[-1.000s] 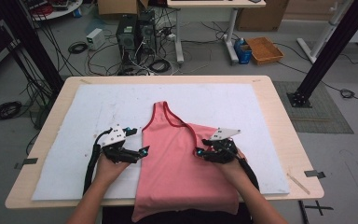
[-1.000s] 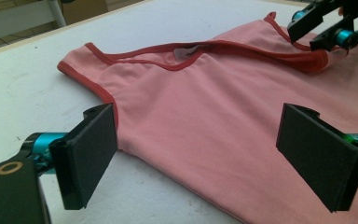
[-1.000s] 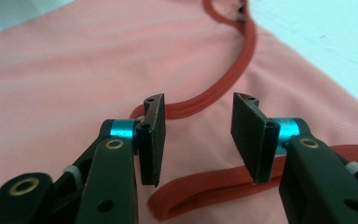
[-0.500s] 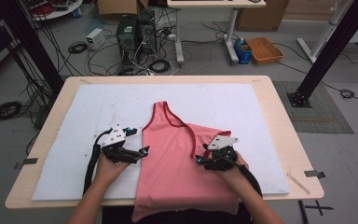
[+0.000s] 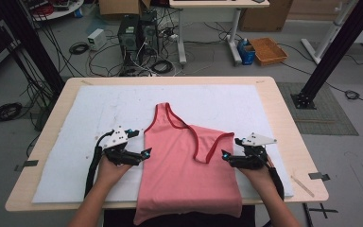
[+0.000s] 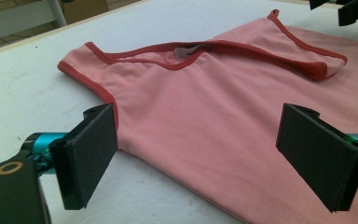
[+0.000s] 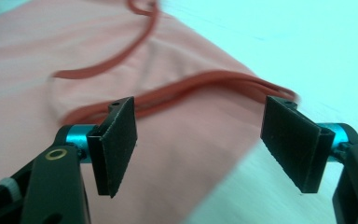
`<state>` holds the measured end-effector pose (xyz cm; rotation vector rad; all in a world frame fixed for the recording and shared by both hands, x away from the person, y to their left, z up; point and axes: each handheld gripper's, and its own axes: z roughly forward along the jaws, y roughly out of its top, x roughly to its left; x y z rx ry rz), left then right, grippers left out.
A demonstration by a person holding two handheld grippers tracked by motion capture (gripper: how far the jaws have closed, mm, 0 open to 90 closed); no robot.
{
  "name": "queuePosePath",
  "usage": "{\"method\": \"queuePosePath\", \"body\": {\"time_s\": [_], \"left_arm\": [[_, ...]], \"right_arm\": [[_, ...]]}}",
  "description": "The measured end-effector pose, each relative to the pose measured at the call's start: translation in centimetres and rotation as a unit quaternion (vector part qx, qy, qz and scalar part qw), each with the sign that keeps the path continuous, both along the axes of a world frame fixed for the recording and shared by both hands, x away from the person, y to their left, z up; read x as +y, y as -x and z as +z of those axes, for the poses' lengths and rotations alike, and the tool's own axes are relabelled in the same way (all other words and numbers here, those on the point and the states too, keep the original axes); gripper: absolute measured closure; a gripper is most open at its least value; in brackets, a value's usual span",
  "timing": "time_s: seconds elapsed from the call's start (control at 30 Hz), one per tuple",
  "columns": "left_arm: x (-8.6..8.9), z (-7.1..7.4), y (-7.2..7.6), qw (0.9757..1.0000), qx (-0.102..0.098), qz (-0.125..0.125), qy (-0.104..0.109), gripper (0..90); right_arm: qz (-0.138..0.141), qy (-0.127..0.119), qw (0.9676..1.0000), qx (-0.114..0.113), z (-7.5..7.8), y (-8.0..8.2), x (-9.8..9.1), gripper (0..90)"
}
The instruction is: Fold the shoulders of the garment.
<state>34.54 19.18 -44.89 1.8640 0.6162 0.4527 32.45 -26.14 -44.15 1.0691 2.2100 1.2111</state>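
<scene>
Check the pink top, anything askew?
Yes. The pink tank top lies lopsided: its right shoulder strap is folded inward over the chest, the left strap lies straight, and the hem hangs past the table edge.

Black hand-held gripper (image 5: 146,152) pair: flat dark pads, teal barrels, grey three-cornered plates, black cables.

I see a light wooden table (image 5: 283,118) carrying a white mat (image 5: 104,113) that covers most of its top, leaving a bare wooden border all round. On the mat lies a pink tank top (image 5: 184,175) with red trim, flat, near the mat's middle; its hem runs past the mat's near edge and over the table's near edge. One strap points toward the mat's far edge, and the other shoulder is folded over onto the top itself. Right of the mat, on the bare wood near the table's near right corner, I see a thin wooden stick (image 5: 302,186).
</scene>
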Motion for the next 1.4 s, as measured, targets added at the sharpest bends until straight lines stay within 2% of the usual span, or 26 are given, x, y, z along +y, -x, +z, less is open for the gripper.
{"method": "queuePosePath", "body": {"time_s": [0.03,0.07,0.17,0.2,0.37,0.4,0.5,0.53,0.6,0.7,0.77,0.83,0.9,0.97,1.1,1.13,1.17,1.37,1.4], "left_arm": [[0.0,0.0,0.0,1.0000,0.000,0.000,0.000,12.7],[0.0,0.0,0.0,1.0000,0.000,-0.001,0.000,12.7],[0.2,0.0,-0.1,0.9999,0.004,-0.003,0.008,12.7],[0.3,0.0,-0.1,0.9999,0.007,-0.006,0.012,12.7],[0.2,0.0,-0.4,0.9998,0.018,-0.005,0.011,12.7],[0.2,0.1,-0.8,0.9993,0.035,-0.005,0.010,12.7],[0.2,0.2,-1.0,0.9992,0.039,-0.003,0.013,12.7],[0.2,0.7,-2.1,0.9984,0.054,0.008,0.015,12.7],[0.1,1.1,-3.0,0.9977,0.061,0.018,0.025,12.7],[-0.4,1.7,-4.7,0.9961,0.077,0.033,0.026,12.7],[-1.0,2.1,-5.8,0.9957,0.083,0.034,0.022,12.7],[-1.6,2.4,-6.7,0.9961,0.079,0.035,0.020,12.7],[-2.2,2.5,-7.7,0.9957,0.083,0.040,0.008,12.7],[-2.6,2.6,-8.6,0.9946,0.095,0.042,0.003,12.7],[-3.0,2.5,-9.4,0.9942,0.097,0.047,0.002,12.7],[-3.2,2.2,-9.7,0.9937,0.098,0.053,0.010,12.8],[-3.2,2.0,-9.8,0.9934,0.099,0.056,0.010,12.9],[-3.3,1.6,-10.7,0.9910,0.116,0.066,-0.010,13.0],[-3.5,1.8,-11.3,0.9905,0.117,0.070,-0.018,13.1]], "right_arm": [[0.000,0.000,1.0000,0.000,0.0,0.0,0.0,26.4],[-0.017,-0.005,0.9998,0.002,-0.2,-0.2,-0.5,24.7],[-0.026,-0.012,0.9996,0.004,-0.4,-0.3,-1.0,22.9],[-0.030,-0.023,0.9992,0.015,-0.7,-0.6,-1.3,22.0],[-0.014,-0.017,0.9993,0.030,-0.8,-0.9,-1.2,21.8],[-0.009,-0.017,0.9989,0.043,-0.9,-1.1,-1.1,21.2],[-0.010,-0.020,0.9985,0.049,-0.9,-1.2,-1.2,20.9],[-0.011,-0.031,0.9978,0.058,-1.0,-1.4,-1.4,21.0],[-0.006,-0.030,0.9981,0.053,-0.9,-1.4,-1.4,20.9],[-0.004,-0.025,0.9983,0.053,-0.9,-1.3,-1.3,21.0],[-0.004,-0.024,0.9984,0.051,-0.9,-1.3,-1.3,21.0],[-0.003,-0.026,0.9982,0.054,-0.9,-1.3,-1.3,21.0],[-0.007,-0.024,0.9982,0.055,-1.0,-1.4,-1.3,21.0],[-0.006,-0.020,0.9983,0.054,-1.0,-1.3,-1.2,21.0],[-0.006,-0.021,0.9983,0.054,-1.0,-1.4,-1.2,21.0],[-0.006,-0.022,0.9982,0.055,-1.0,-1.4,-1.2,20.9],[-0.008,-0.024,0.9980,0.058,-1.0,-1.4,-1.3,20.9],[-0.008,-0.023,0.9980,0.058,-1.0,-1.4,-1.2,21.0],[-0.007,-0.023,0.9980,0.058,-1.0,-1.4,-1.2,21.0]]}}
